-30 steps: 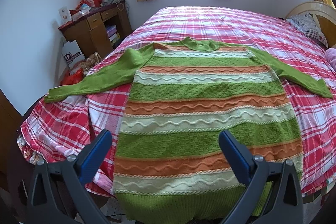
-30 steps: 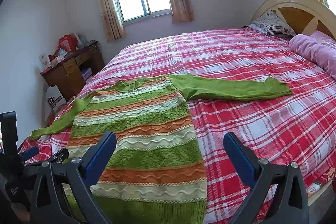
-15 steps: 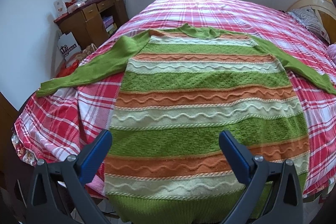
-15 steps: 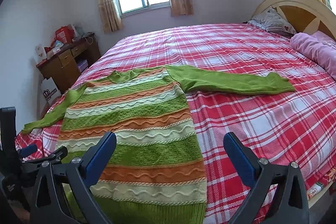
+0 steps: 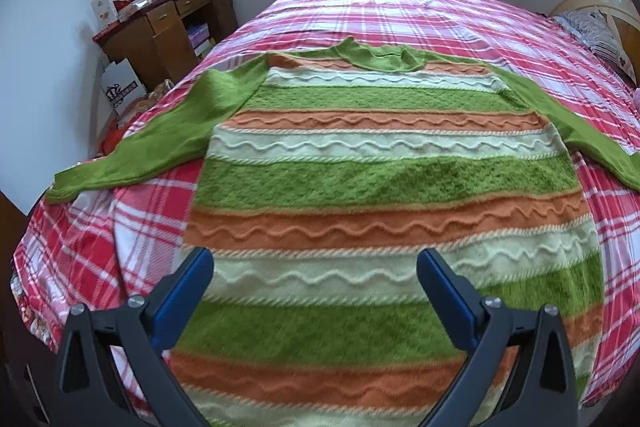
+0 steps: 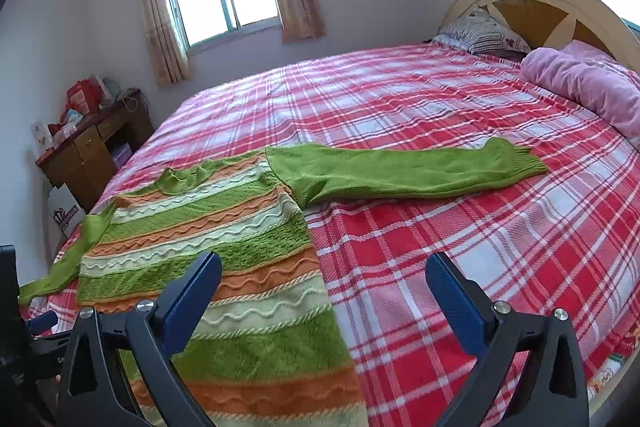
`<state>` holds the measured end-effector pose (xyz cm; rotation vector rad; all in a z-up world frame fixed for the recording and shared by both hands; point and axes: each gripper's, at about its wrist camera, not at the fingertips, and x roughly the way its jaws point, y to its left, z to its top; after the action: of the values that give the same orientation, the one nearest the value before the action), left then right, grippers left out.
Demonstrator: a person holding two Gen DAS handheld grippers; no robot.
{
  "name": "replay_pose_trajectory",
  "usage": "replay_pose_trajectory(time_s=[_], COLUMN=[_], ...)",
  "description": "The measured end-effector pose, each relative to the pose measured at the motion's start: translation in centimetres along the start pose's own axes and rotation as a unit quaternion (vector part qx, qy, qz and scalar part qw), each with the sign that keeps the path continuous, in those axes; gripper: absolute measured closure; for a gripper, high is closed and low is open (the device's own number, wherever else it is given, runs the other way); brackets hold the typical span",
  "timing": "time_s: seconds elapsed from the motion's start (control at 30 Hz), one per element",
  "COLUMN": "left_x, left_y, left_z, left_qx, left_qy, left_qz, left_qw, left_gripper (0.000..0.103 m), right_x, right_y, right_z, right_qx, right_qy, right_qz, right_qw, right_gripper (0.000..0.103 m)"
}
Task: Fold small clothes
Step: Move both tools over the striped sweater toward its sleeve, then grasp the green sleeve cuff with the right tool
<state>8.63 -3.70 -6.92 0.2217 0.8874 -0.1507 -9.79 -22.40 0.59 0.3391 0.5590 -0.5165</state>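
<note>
Striped sweater (image 5: 384,179) lies flat, face up on the plaid bed (image 6: 420,99), both green sleeves spread out sideways, hem toward the near bed edge. Left gripper (image 5: 314,279) hangs over the lower sweater body, fingers wide apart, holding nothing. Right gripper (image 6: 322,287) hangs over the sweater's right edge and bare bedspread, fingers also spread, empty.

Sweater (image 5: 360,187) hem cut off at bottom edge; right sleeve (image 5: 600,147) cuff cropped, left view
</note>
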Motion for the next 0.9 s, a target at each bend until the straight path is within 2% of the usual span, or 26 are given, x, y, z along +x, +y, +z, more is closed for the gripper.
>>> replay_pose_trajectory(time_s=[0.4, 0.53, 0.77, 0.9], left_x=[2.8, 3.7, 5.6, 6.1], left_y=[-1.6, -2.0, -2.8, -2.0], left_z=[3.5, 4.3, 5.7, 5.9], left_qx=[-0.006, -0.004, 0.002, -0.005], left_qy=[-0.005, -0.009, -0.013, -0.037], left_qz=[-0.013, -0.009, -0.008, -0.011], left_qw=[0.9999, 0.9999, 0.9999, 0.9992], left_gripper=[0.0, 0.0, 0.0, 0.0], right_x=[5.8, 7.5, 9.0, 9.2], right_y=[4.3, 4.7, 2.0, -3.1], right_z=[3.0, 3.6, 4.6, 5.1], right_qx=[-0.043, -0.038, -0.003, 0.062], right_qy=[0.022, 0.032, 0.033, 0.03], right_qz=[-0.002, 0.001, 0.005, -0.021], right_qw=[0.999, 0.999, 0.999, 0.997], right_gripper=[0.001, 0.001, 0.001, 0.001])
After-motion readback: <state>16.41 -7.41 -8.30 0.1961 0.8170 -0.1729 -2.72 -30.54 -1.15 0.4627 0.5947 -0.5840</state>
